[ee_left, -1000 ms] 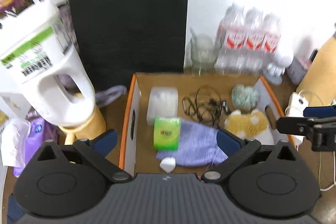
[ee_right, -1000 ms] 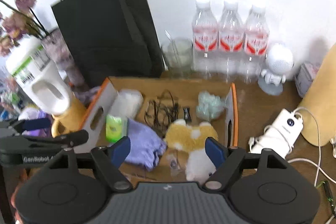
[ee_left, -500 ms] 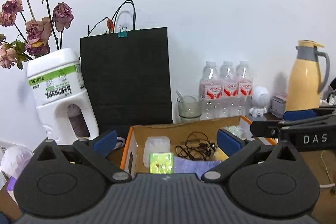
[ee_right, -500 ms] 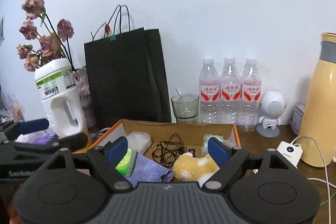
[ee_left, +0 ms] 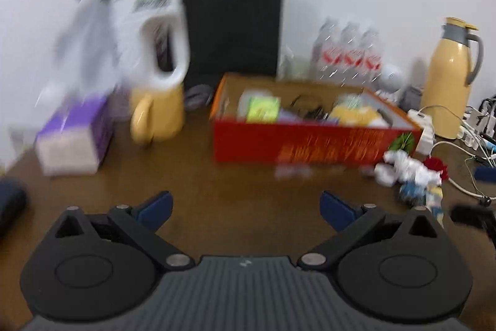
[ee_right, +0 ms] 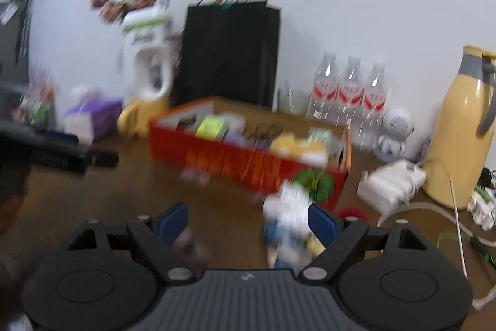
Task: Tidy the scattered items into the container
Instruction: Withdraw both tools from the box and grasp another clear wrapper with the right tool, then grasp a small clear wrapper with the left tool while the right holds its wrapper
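Note:
A red cardboard box [ee_left: 310, 145] stands in the middle of the brown table and holds a green packet [ee_left: 263, 109], a purple cloth, black cables and a yellow plush. A white, blue and red toy figure [ee_left: 409, 172] lies on the table by the box's front right corner. My left gripper [ee_left: 246, 208] is open over bare table in front of the box. My right gripper [ee_right: 248, 222] is open, and the toy figure [ee_right: 288, 222] lies between its fingers, close to the right one. Blur hides whether they touch. A small pale item [ee_left: 291, 171] lies before the box.
Behind the box stand a black paper bag [ee_left: 232, 20], water bottles [ee_left: 347, 58] and a white jug with flowers [ee_left: 145, 20]. A yellow mug [ee_left: 155, 120] and a purple tissue box [ee_left: 74, 141] are on the left. A yellow thermos [ee_left: 452, 82], a white charger [ee_right: 390, 182] and cables crowd the right.
Both grippers have pulled back from above the box and sunk toward the table, so the box's red front now shows. The toy figure has come between the right gripper's fingers.

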Demonstrator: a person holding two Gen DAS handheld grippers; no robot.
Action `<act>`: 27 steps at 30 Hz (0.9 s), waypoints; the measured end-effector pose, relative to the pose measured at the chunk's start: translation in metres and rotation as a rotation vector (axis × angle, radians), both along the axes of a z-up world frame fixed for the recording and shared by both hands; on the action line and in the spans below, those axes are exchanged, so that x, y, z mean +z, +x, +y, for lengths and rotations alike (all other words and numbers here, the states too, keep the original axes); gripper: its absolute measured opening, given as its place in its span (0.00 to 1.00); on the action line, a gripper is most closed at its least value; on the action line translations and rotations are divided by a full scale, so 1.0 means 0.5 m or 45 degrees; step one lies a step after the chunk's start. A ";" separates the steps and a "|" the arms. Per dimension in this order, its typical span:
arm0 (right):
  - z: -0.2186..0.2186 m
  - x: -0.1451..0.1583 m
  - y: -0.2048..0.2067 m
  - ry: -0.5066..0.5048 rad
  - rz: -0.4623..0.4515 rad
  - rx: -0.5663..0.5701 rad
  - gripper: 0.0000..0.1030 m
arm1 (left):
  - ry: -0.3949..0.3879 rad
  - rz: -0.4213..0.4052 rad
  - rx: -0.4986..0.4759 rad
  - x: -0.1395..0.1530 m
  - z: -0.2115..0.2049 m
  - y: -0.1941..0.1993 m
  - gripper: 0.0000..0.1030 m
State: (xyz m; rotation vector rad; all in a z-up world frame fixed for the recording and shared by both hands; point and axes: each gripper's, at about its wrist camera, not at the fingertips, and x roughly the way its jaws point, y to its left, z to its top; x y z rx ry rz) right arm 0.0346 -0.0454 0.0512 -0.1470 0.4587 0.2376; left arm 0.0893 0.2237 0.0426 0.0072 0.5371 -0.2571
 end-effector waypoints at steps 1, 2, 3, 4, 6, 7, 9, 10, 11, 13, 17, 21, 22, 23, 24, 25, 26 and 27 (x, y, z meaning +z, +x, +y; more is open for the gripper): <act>0.000 -0.008 -0.019 -0.009 0.013 0.017 0.82 | -0.014 0.017 -0.012 -0.005 0.008 -0.011 1.00; -0.001 -0.011 -0.032 -0.006 0.024 0.026 0.82 | -0.017 0.032 -0.040 -0.009 0.014 -0.024 1.00; -0.003 -0.014 -0.045 0.010 0.045 0.029 0.82 | -0.011 0.036 -0.065 -0.011 0.018 -0.035 1.00; -0.002 -0.016 -0.054 0.030 0.059 0.030 0.82 | 0.000 0.036 -0.079 -0.013 0.020 -0.043 1.00; 0.000 -0.018 -0.059 0.081 0.094 0.042 0.82 | 0.021 0.029 -0.102 -0.015 0.019 -0.057 1.00; 0.004 -0.021 -0.057 0.087 0.108 0.052 0.82 | 0.025 0.026 -0.118 -0.015 0.017 -0.058 1.00; 0.019 -0.031 -0.033 0.081 0.139 0.064 0.78 | 0.042 0.015 -0.142 -0.016 0.010 -0.049 1.00; 0.028 -0.037 -0.019 0.072 0.162 0.075 0.73 | 0.060 0.014 -0.142 -0.016 0.006 -0.042 1.00; 0.036 -0.043 -0.001 0.055 0.181 0.088 0.62 | 0.086 0.023 -0.136 -0.016 0.000 -0.033 1.00; 0.053 -0.056 0.037 0.026 0.209 0.109 0.53 | 0.102 0.054 -0.138 -0.017 -0.006 -0.016 1.00; 0.079 -0.072 0.082 0.014 0.236 0.190 0.52 | 0.077 0.073 -0.172 -0.023 -0.004 -0.003 1.00; 0.086 -0.086 0.118 -0.006 0.282 0.201 0.17 | 0.113 0.082 -0.171 -0.027 -0.011 0.019 0.98; 0.082 -0.089 0.125 0.008 0.301 0.200 0.17 | 0.107 0.086 -0.168 -0.027 -0.013 0.026 0.96; 0.073 -0.089 0.131 0.044 0.308 0.199 0.17 | 0.093 0.091 -0.170 -0.027 -0.014 0.036 0.94; 0.066 -0.089 0.136 0.068 0.319 0.195 0.17 | 0.085 0.098 -0.170 -0.026 -0.016 0.045 0.92; 0.061 -0.088 0.138 0.079 0.323 0.188 0.16 | 0.076 0.104 -0.168 -0.025 -0.019 0.055 0.90; 0.056 -0.087 0.142 0.083 0.323 0.178 0.15 | 0.067 0.111 -0.172 -0.025 -0.024 0.067 0.89; 0.050 -0.087 0.145 0.084 0.318 0.153 0.14 | 0.060 0.115 -0.179 -0.025 -0.031 0.079 0.88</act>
